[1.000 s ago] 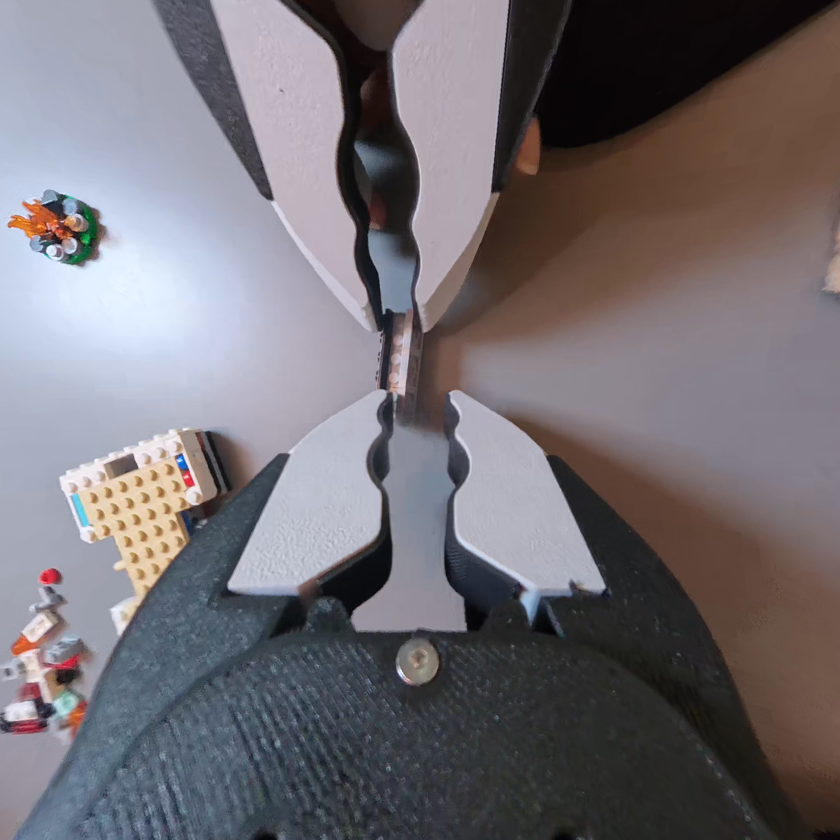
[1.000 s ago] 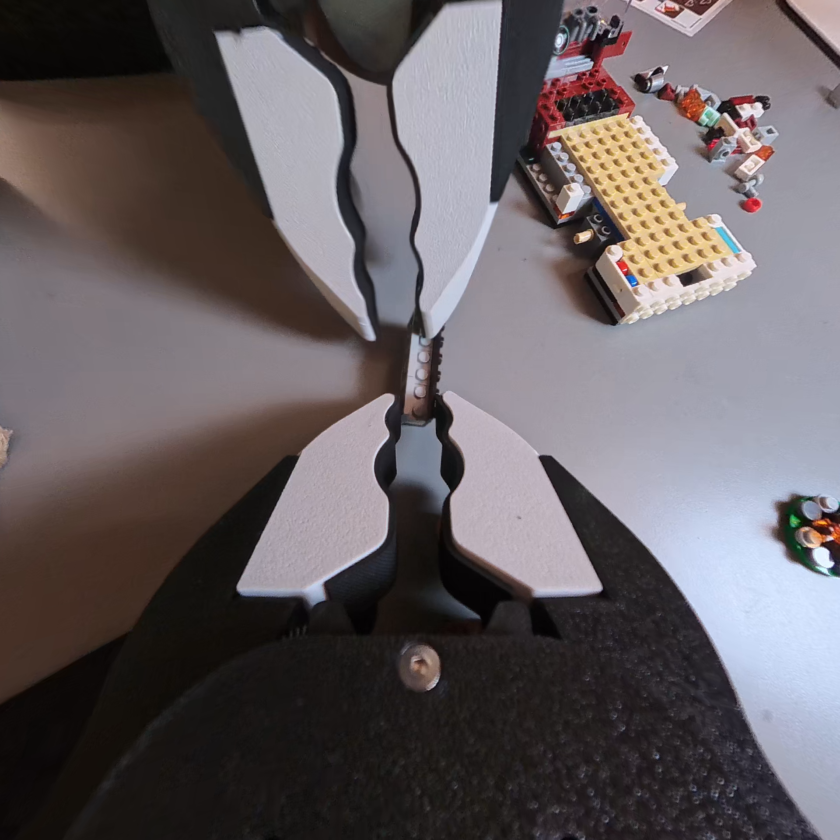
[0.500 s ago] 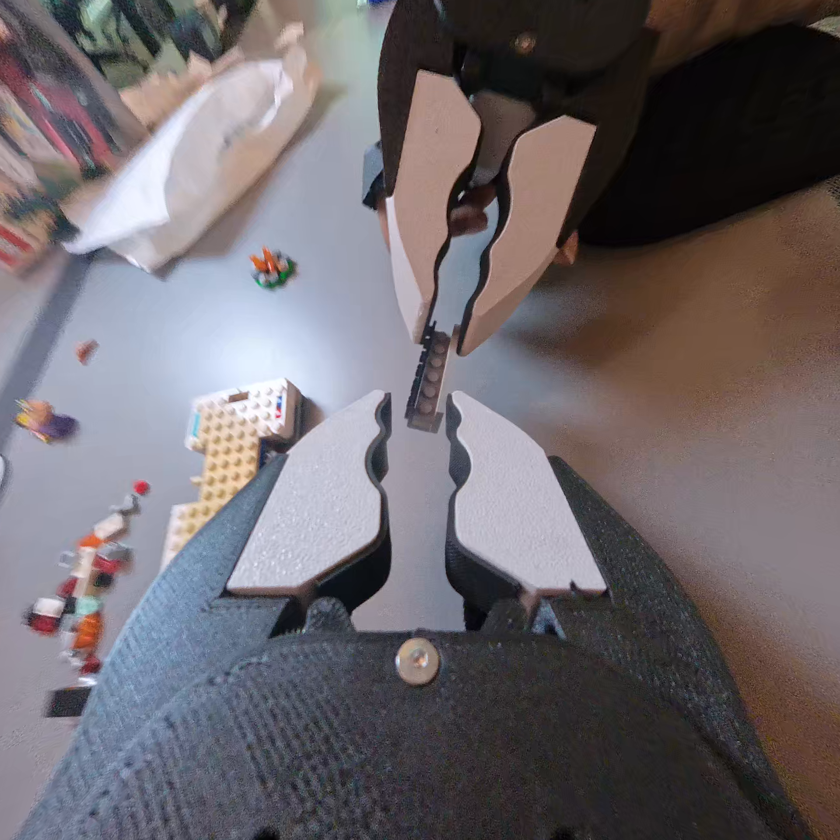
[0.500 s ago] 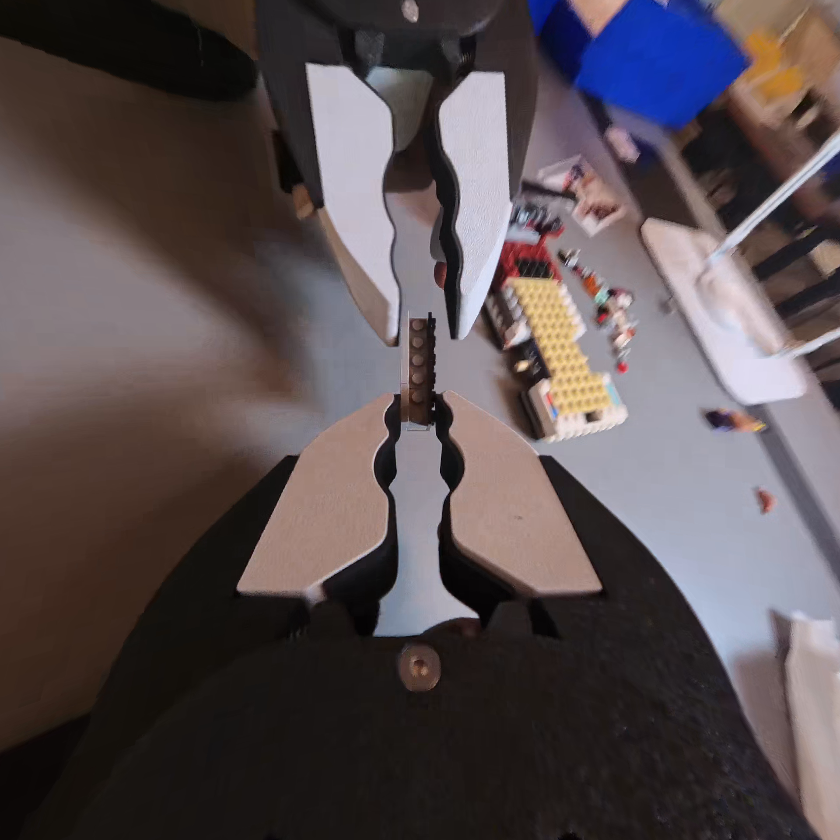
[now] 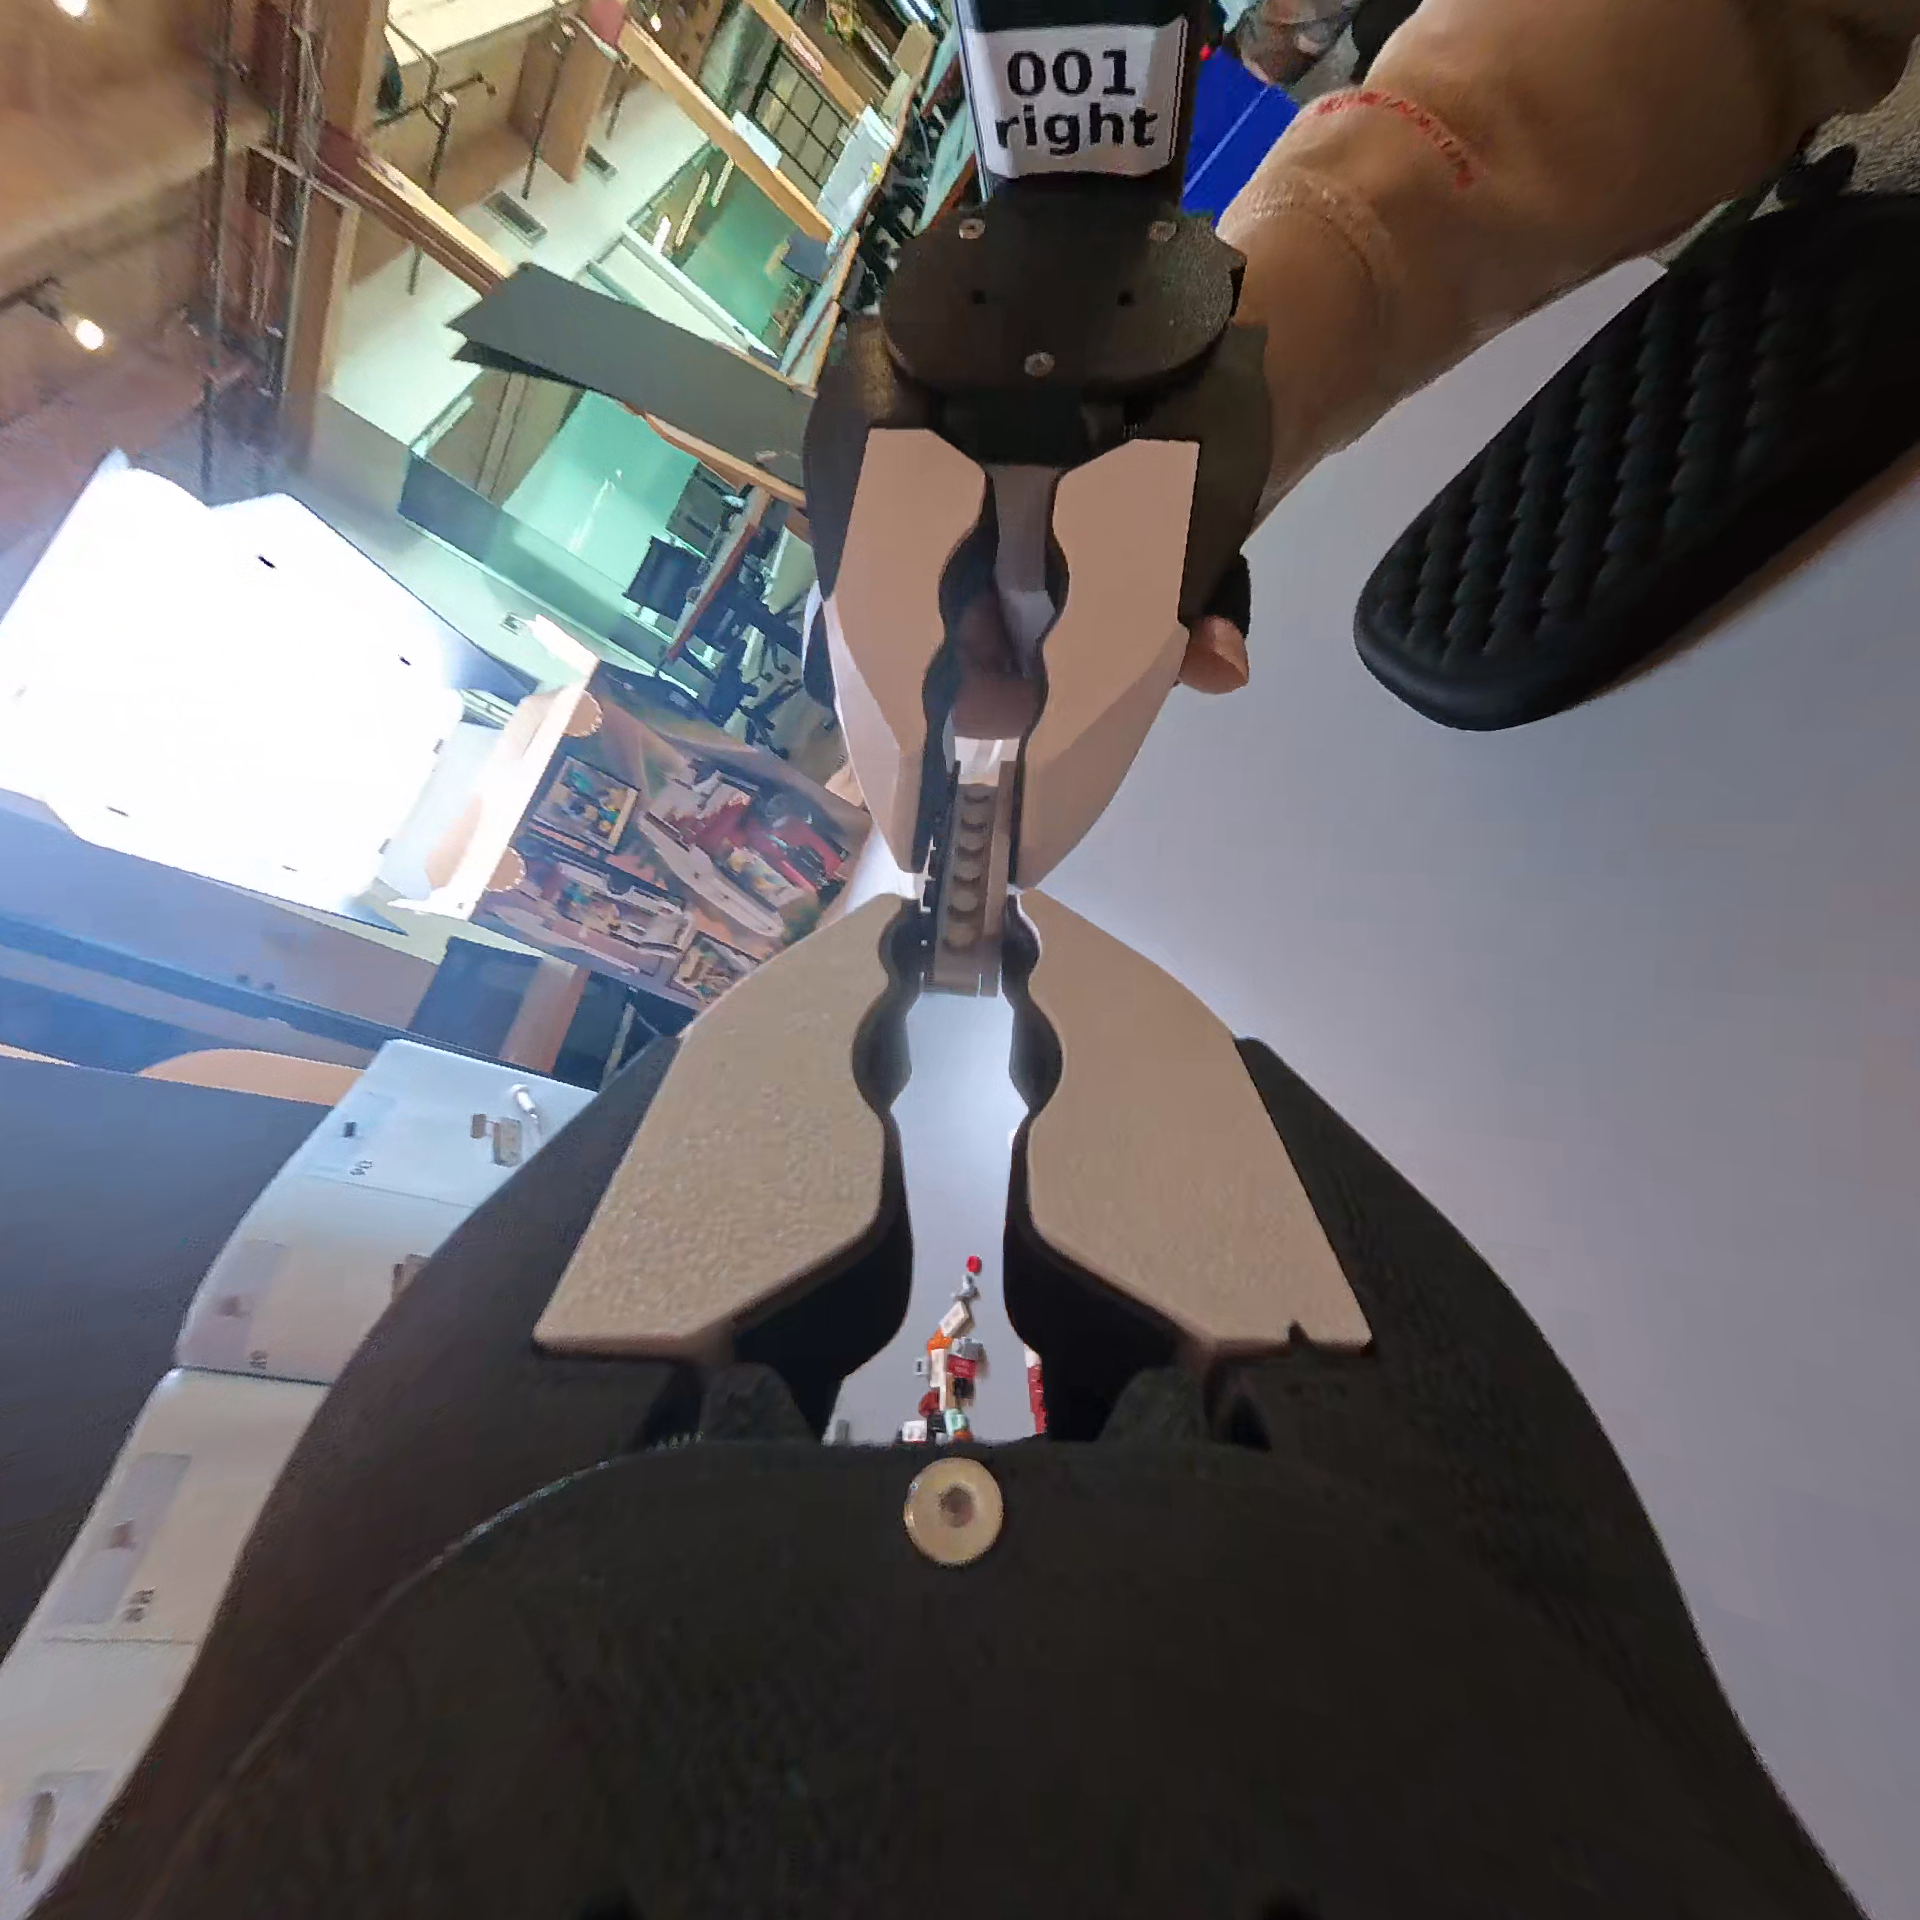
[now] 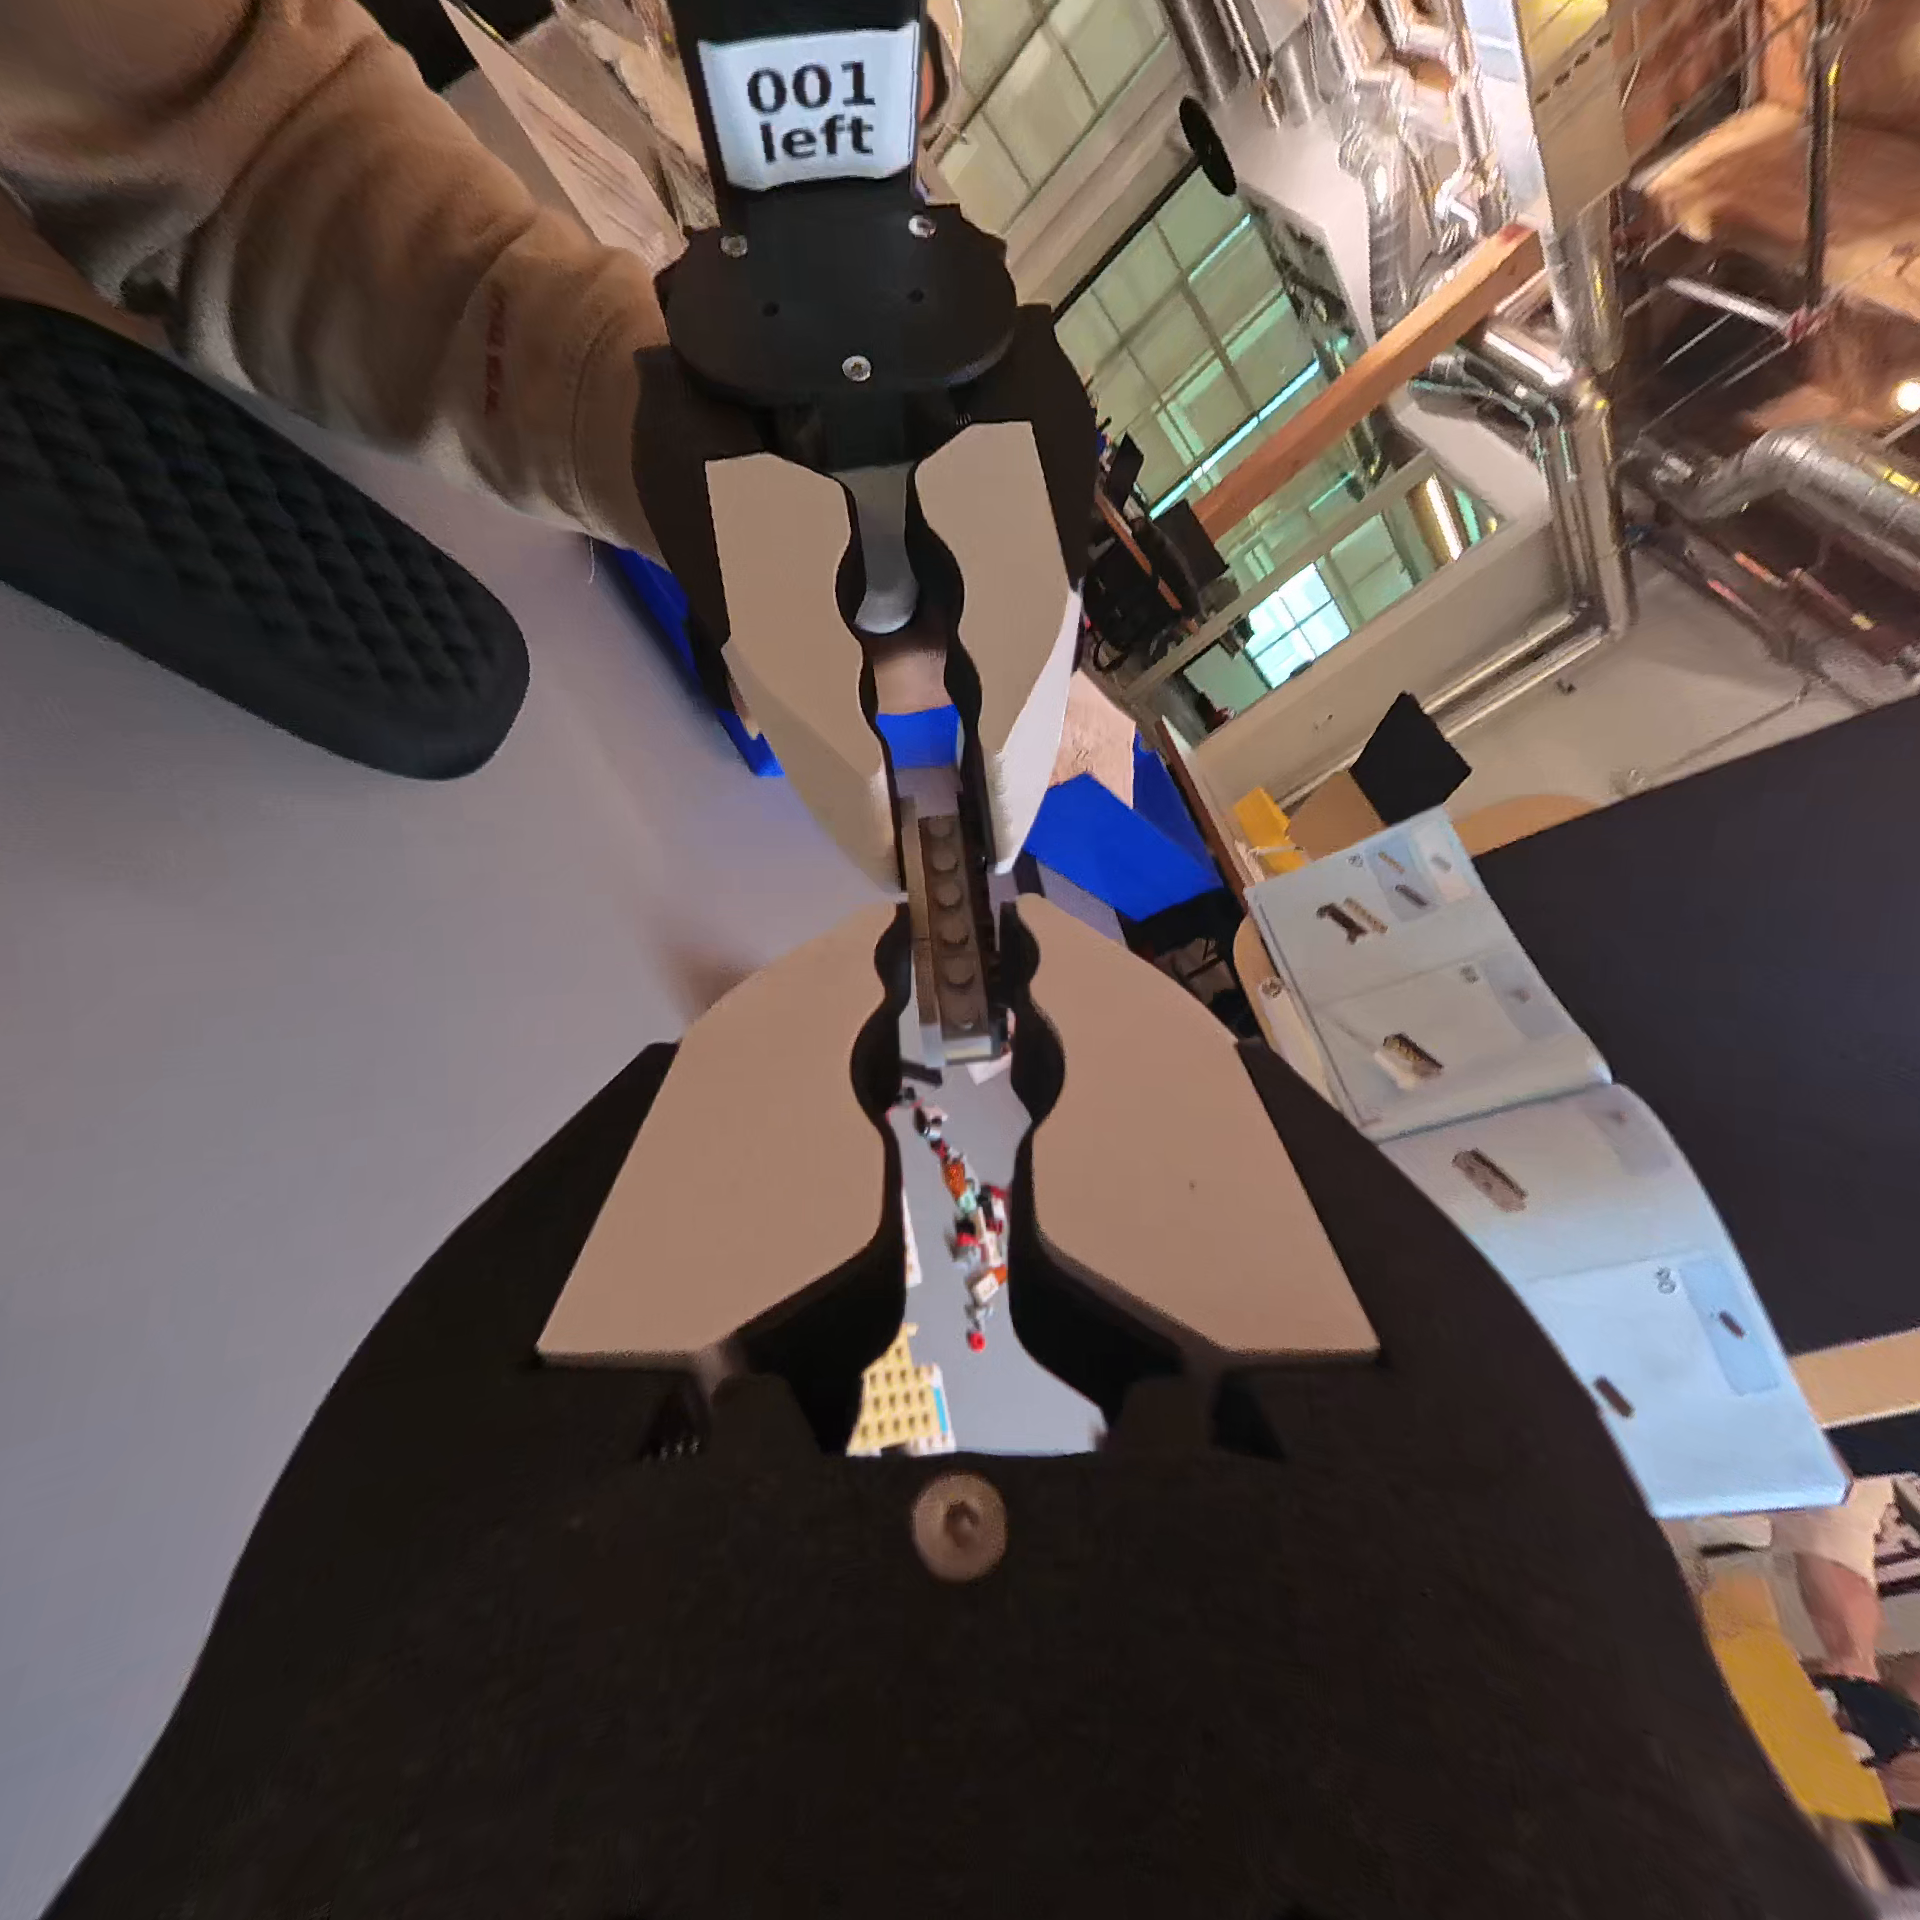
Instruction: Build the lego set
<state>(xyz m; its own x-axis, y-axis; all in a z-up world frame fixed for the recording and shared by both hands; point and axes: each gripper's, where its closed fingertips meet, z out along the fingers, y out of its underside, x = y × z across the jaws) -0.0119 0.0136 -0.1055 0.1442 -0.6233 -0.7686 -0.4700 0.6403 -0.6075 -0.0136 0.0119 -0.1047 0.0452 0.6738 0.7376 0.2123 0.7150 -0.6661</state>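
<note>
Left wrist view: left hand-held gripper (image 5: 961,935) and right hand-held gripper (image 5: 966,831) both clamped on one studded brick strip (image 5: 966,894), above the counter (image 5: 1558,1039).

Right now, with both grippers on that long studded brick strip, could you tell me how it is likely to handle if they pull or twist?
The studded brick strip looks rigid, so it should not flop. It seems layered, grey over a black plate, so twisting may split the layers. The left gripper and right gripper hold opposite ends; being slim, it is probably light.
</note>
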